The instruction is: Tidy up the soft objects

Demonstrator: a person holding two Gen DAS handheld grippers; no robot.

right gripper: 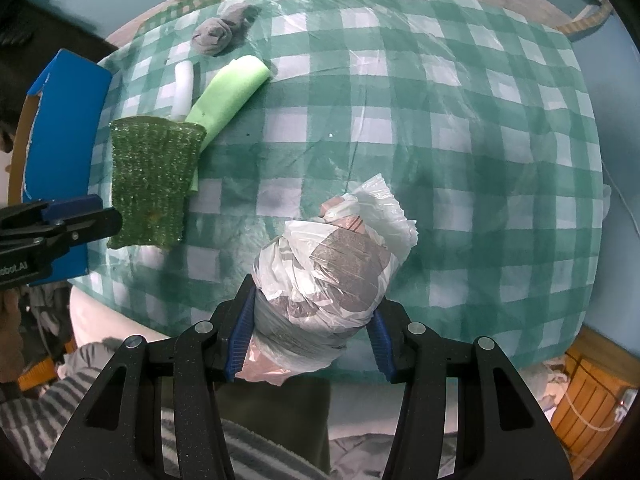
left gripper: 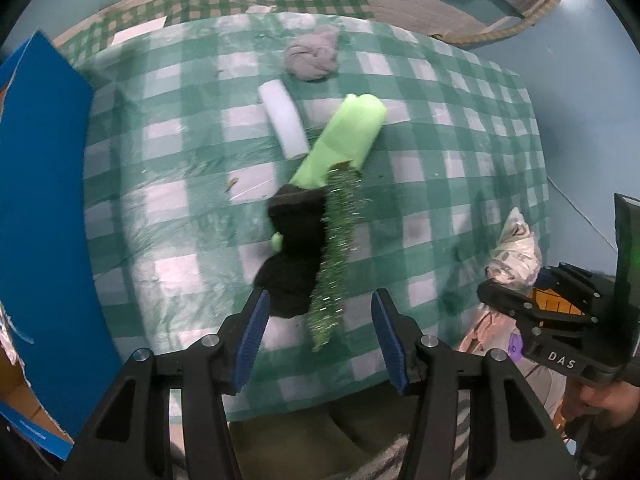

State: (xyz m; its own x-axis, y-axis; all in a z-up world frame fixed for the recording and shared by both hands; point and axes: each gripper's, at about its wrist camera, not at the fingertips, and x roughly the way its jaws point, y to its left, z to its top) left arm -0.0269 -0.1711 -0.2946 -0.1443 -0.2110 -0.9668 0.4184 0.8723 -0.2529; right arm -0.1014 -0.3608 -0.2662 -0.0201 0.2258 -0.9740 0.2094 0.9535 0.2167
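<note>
A green-and-white checked cloth [left gripper: 440,128] under clear plastic covered the table, and the lime-green foam roll [left gripper: 344,140] lay slantwise near its middle. A white foam cylinder [left gripper: 283,123] lay just beside the roll on its left. A balled grey sock [left gripper: 312,58] sat beyond the roll's far end, apart from it. From the roll's near end a glittery green scrubbing cloth [left gripper: 334,256] and a black cloth [left gripper: 294,248] stretched toward the left gripper [left gripper: 316,340]. Its blue pads stood apart around their near ends, with a clear gap on the right; nothing was gripped. Left of the roll stood a blue box [left gripper: 44,200]. Right of the roll, at the table's near edge, the right gripper [right gripper: 310,338] pinched a taped plastic-bag bundle [right gripper: 332,264] on both sides.
</note>
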